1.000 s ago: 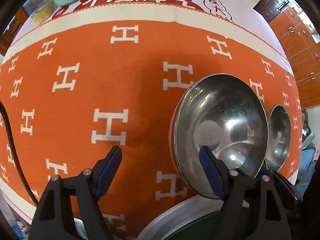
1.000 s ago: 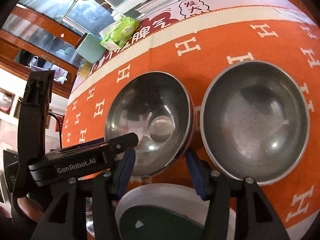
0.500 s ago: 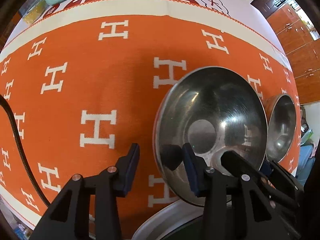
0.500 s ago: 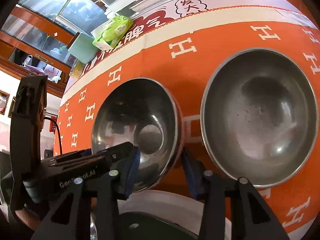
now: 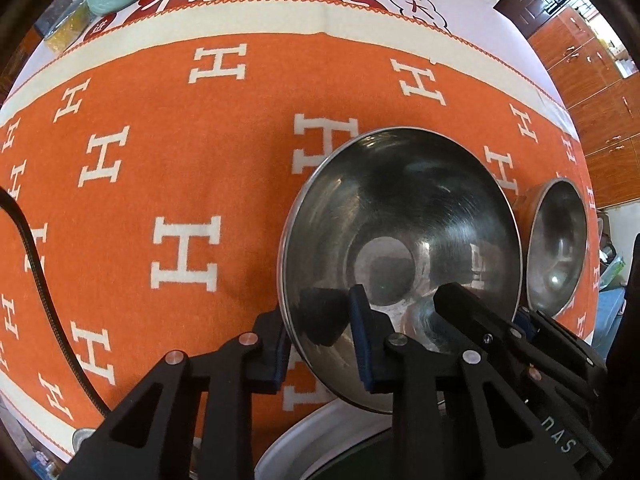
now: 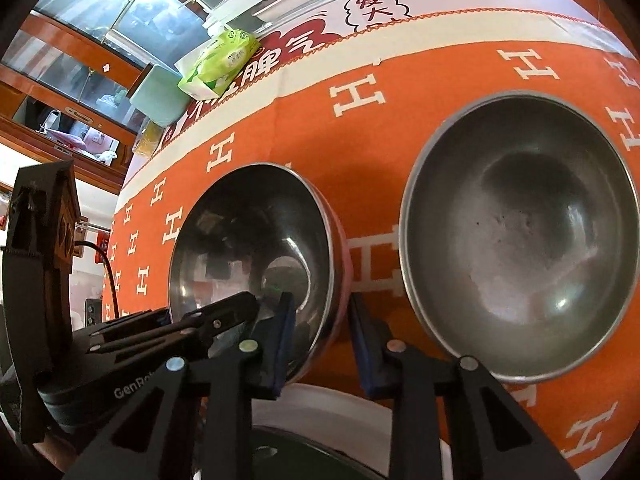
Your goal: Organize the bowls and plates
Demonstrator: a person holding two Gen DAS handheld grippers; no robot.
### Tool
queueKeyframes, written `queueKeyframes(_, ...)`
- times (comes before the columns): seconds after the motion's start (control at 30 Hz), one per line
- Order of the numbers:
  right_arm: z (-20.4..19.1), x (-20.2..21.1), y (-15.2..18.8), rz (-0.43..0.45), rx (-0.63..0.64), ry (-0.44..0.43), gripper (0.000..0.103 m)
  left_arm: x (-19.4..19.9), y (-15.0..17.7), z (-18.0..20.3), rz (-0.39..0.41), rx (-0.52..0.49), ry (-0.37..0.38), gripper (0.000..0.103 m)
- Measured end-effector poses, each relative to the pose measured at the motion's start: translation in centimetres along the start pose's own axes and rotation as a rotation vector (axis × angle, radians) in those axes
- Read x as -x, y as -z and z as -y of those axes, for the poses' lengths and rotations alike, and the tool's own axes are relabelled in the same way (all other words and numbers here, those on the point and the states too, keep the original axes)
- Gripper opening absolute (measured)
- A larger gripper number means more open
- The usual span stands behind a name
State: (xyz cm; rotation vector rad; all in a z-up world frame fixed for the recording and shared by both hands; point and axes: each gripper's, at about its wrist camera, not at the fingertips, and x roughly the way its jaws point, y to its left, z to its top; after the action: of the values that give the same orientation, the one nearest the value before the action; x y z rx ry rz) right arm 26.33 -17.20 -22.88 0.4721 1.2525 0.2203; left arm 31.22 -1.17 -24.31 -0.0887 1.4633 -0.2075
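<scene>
Both grippers' jaws are closing across the steel bowl rim.

White "H" letters repeat all over the orange cloth. Beyond its cream border, a mat carries large white Chinese characters on red, among them 脾气, and a white cloud bubble with red 好大 (the rest is cut off or covered). The left gripper reads "GenRo…" in white, partly hidden. The print on the green tissue pack is too small to read
</scene>
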Motion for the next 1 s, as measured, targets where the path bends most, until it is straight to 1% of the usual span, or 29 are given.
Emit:
queueKeyframes(0.33,0.1,0.4,1.3,-0.008,0.006,0.003,0.026,0.0,1.7,-0.1,-0.001,0.015,0.01,0.025)
queueKeyframes(0.57,-0.1,0.8,2.7,-0.004,0.031,0.005,0.024,0.7,3.1,-0.6,0.02,0.011,0.007,0.025)
queueKeyframes(0.83,-0.1,1.3,3.8,-0.004,0.029,-0.012,0.022,1.6,4.0,0.4,0.049,-0.031,-0.016,0.026)
queueKeyframes(1.0,-0.1,1.6,3.8,0.004,0.024,-0.018,0.02,1.8,4.3,0.9,0.057,-0.045,-0.022,0.026)
